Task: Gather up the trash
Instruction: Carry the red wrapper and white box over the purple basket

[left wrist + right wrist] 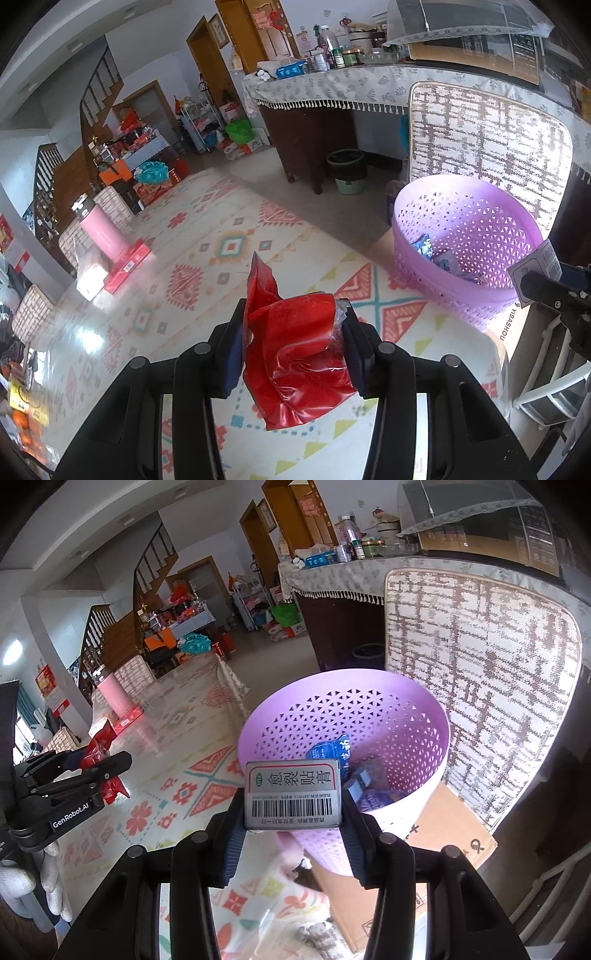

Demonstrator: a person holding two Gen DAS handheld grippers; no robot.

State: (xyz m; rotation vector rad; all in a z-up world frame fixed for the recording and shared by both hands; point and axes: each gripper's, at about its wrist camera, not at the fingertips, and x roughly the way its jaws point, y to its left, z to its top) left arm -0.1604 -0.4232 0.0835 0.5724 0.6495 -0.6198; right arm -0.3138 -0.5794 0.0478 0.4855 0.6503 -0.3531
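Note:
My left gripper (293, 354) is shut on a crumpled red plastic wrapper (295, 354) and holds it above the patterned table cover, left of the purple basket (461, 236). It also shows in the right wrist view (74, 771) at the left. My right gripper (291, 812) is shut on a small white box with a barcode (292, 794), held just at the near rim of the purple basket (436, 716). The basket holds blue wrappers (328, 751). In the left wrist view the right gripper's box (535, 269) shows at the right edge.
The basket stands on a cardboard box (443, 834) beside a chair back with a brown-and-white cover (480, 686). A pink flask (99, 232) and a red box (127, 264) stand at the table's far left. A bin (347, 170) sits on the floor under a sideboard.

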